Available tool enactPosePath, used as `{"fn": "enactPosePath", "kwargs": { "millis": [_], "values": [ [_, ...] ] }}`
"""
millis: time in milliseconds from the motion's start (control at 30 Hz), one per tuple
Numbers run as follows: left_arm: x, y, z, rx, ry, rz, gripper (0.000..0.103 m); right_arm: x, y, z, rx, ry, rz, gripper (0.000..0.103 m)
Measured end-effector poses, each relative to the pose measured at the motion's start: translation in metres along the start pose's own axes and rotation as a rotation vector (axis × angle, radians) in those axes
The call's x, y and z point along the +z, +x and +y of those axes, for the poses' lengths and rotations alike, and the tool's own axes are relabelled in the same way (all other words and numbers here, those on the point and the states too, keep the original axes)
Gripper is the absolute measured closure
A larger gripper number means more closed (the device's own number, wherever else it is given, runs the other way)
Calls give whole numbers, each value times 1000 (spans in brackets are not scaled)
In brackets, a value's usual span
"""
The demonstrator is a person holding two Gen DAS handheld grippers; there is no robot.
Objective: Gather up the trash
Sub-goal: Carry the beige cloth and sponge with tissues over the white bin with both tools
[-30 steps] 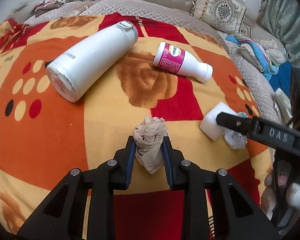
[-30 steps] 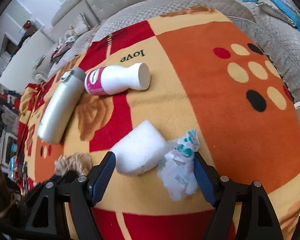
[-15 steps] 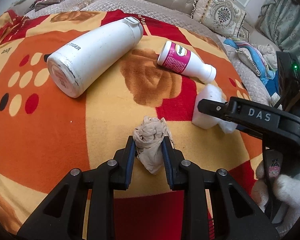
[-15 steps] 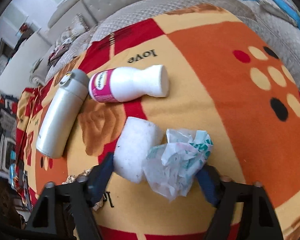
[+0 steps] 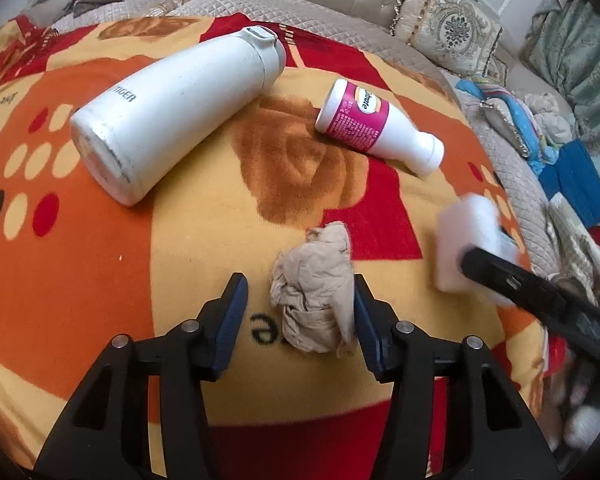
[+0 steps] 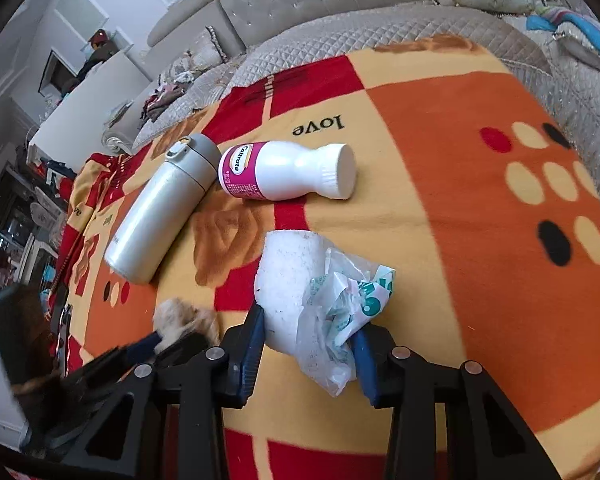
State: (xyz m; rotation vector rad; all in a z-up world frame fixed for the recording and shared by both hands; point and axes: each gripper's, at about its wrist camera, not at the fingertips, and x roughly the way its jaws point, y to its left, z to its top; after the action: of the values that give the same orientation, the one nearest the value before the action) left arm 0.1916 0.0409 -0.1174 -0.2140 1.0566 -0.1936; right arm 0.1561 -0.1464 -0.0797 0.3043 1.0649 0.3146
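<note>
Left wrist view: left gripper [image 5: 298,312] jaws are opening, now partly apart, with the crumpled tan paper wad [image 5: 314,290] between them. The wad touches the right-hand pad; a clear gap stands between it and the left-hand pad, so it is not pinched. It lies on the orange patterned blanket [image 5: 80,280], just ahead of the jaw roots.

Right wrist view: right gripper [image 6: 309,340] jaws are closed hard on two pieces at once, a white foam block [image 6: 288,272] against the left-hand pad and a crinkled white-and-teal wrapper [image 6: 348,300] against the right-hand pad. Both stick out forward past the fingertips. Looks lifted slightly, can't confirm.

Ahead of both jaws, well apart from them: white thermos [image 5: 172,108] lying on its side and a white pill bottle with pink label [image 5: 376,128], also on its side, near each other.

Handling, my read: paper wad is very light, soft, squashes easily, no breakage risk; pinch across its bulky middle. Foam is light, springy, compresses under the pads. Wrapper is thin, slick film and could slip out since it is held only by being pressed against the foam. Bottle and thermos are rigid, round, likely to roll; take them across the body.
</note>
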Motion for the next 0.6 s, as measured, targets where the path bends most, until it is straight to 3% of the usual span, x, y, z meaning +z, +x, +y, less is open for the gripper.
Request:
{"fn": "enactPosePath", "kwargs": {
  "millis": [167,233,300,600],
  "values": [
    [4,5,-5,8,-9,-15,54,-13,-23,-8,-9,-30,-17,64],
    [3,5,-8,33,10,-23,71,-19,-32,-14,-7,-28,-22,64],
    [1,4,-9,30,17,-15,78,-23,-38,-20,1,-20,-27,64],
    [-16,-25,-33,42,97,-57,80,-42,-57,-34,11,-20,-42,64]
  ]
}}
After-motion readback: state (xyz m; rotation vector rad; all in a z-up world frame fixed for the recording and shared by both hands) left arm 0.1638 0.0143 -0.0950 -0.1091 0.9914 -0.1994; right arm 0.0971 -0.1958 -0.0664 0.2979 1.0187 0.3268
